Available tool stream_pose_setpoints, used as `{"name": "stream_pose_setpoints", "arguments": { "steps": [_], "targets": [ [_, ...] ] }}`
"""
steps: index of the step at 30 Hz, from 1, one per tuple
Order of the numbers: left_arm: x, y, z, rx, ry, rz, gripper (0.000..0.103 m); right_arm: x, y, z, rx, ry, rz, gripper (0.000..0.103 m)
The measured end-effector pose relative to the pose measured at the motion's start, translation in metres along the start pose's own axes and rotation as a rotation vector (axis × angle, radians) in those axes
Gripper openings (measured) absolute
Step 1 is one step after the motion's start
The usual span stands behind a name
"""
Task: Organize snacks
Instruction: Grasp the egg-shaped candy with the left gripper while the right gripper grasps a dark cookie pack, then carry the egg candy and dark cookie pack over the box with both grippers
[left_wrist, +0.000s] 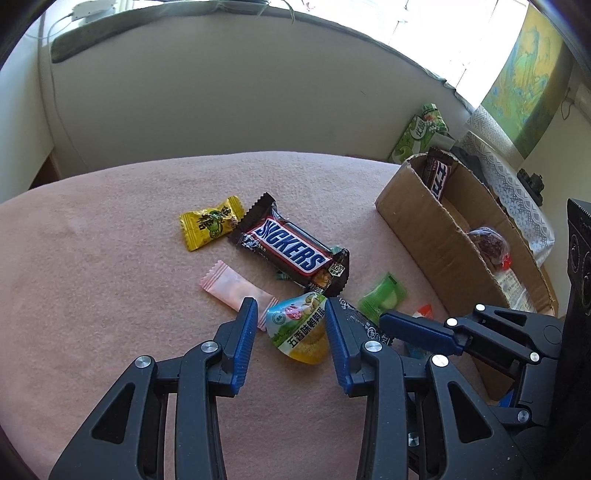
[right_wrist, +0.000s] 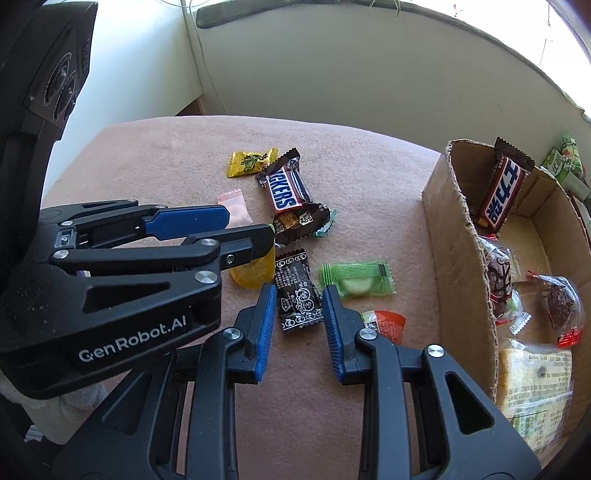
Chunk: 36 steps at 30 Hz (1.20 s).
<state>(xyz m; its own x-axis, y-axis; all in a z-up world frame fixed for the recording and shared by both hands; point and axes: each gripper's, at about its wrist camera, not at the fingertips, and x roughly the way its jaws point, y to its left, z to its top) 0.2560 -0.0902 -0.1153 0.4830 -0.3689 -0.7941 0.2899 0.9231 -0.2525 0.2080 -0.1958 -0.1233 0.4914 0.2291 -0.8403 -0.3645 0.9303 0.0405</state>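
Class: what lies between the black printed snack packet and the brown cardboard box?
In the right wrist view, a green candy wrapper and an orange-red packet lie on the pink cloth between them.

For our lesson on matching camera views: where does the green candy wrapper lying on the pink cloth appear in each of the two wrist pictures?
Left wrist view: the green candy wrapper lies right of centre, just beyond the fingers, between the Snickers bar and the cardboard box.
Right wrist view: the green candy wrapper lies near the centre, just beyond the right-hand finger.
Shared landmark: the Snickers bar, up and to the left of the wrapper in both pictures.
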Motion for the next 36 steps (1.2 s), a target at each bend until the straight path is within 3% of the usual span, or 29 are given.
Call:
{"name": "stream_pose_setpoints", "arguments": {
  "steps": [14, 18, 36],
  "targets": [
    [-0.006, 0.008, -0.012, 0.038, -0.014, -0.017, 0.035, 0.014, 0.007, 0.001, -0.041, -0.002, 0.002, 0.027],
    [-0.005, 0.006, -0.012, 0.054, -0.016, -0.01, 0.024, 0.014, 0.008, 0.002, -0.053, -0.004, 0.0, 0.027],
    [-0.017, 0.021, -0.019, 0.031, -0.036, 0.019, 0.024, 0.011, 0.009, 0.001, -0.025, -0.024, -0.001, 0.025]
  ]
}}
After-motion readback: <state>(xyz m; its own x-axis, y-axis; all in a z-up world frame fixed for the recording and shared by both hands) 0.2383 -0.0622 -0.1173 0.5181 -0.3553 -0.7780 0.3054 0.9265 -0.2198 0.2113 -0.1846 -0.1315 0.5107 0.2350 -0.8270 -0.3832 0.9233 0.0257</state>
